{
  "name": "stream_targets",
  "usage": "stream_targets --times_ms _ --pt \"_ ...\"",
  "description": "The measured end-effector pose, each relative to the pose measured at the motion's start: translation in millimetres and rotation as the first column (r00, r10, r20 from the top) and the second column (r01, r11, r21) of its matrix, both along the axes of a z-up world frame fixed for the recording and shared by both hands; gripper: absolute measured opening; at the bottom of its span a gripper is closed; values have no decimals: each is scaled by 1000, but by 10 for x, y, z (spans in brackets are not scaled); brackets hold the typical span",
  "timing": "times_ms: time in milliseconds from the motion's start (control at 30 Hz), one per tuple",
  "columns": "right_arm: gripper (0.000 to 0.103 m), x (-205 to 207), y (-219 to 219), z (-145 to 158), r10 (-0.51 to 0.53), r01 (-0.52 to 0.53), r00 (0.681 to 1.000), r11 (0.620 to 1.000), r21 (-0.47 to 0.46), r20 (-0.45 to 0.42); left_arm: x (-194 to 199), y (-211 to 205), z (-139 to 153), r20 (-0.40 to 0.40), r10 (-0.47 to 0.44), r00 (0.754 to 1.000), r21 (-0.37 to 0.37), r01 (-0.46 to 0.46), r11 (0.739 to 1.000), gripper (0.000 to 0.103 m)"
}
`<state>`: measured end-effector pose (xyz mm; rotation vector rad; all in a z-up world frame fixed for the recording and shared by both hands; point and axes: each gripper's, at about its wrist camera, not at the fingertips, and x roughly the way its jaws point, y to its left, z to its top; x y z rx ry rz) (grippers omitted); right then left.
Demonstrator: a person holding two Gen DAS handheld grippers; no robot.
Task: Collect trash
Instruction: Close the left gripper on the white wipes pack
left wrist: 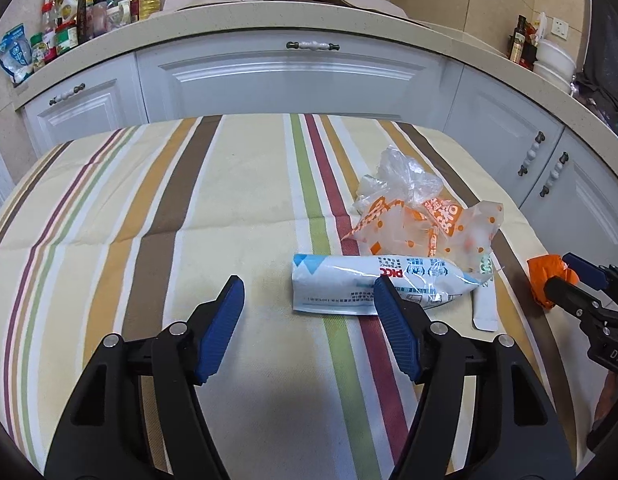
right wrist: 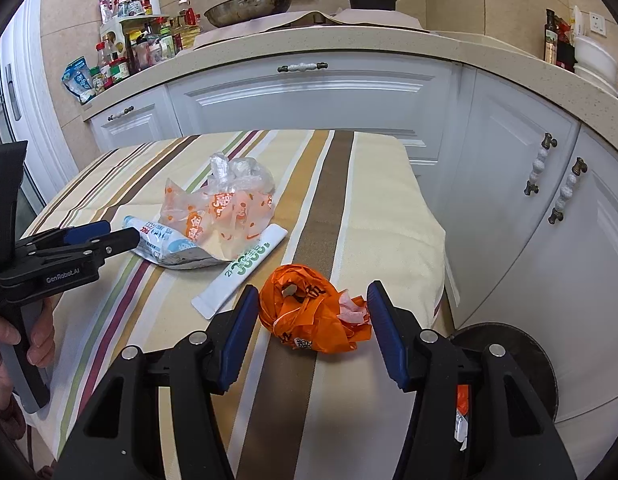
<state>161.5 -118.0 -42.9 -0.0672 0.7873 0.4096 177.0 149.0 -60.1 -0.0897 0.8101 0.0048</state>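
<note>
Straddling the crumpled orange bag (right wrist: 309, 308) on the striped desk (right wrist: 381, 208), right hand-held gripper (right wrist: 311, 320) spread, not touching | left hand-held gripper (left wrist: 309, 312) spread beside blue-white wrapper (left wrist: 349, 284) | paper sleeve (right wrist: 241, 270) lies between.

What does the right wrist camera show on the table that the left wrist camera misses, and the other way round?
Right wrist only: the whole crumpled orange bag between the open right claw, and the green print on the white paper sleeve. Left wrist only: the blue-and-white packet full length, ahead of the open left claw. Both: the clear bag with orange print, the striped cloth.
</note>
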Motion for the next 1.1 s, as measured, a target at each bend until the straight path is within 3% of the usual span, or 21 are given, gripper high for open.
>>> stream_targets --times_ms 67,133,233,400,567,733,967,1100 --pt "56 1 0 0 -1 1 1000 1000 0 -1 14 -3 -17 -9 -3 1000 -1 3 1000 57" --pt "56 0 2 -4 -3 3 1000 1000 1 -1 21 -27 -38 -22 -22 1000 -1 22 1000 38" --pt "56 -6 -2 -13 -3 3 1000 1000 3 -2 9 -70 -37 -21 -35 999 17 35 999 30" --pt "56 -3 -6 -9 -7 7 1000 1000 6 -1 -52 -97 32 7 -30 1000 5 30 1000 30" --pt "56 -27 -22 -5 -9 9 1000 1000 9 4 70 -73 -72 -44 3 999 1 -3 1000 30" --pt "56 -36 -73 6 -14 14 1000 1000 13 5 118 -42 -48 -40 50 998 19 -50 999 30" --pt "56 -26 -138 17 -22 22 1000 1000 20 7 -66 -129 182 -9 62 998 -44 -63 997 32" --pt "56 -37 -195 18 -25 25 1000 999 29 9 -101 -263 267 7 55 998 -58 -55 997 51"
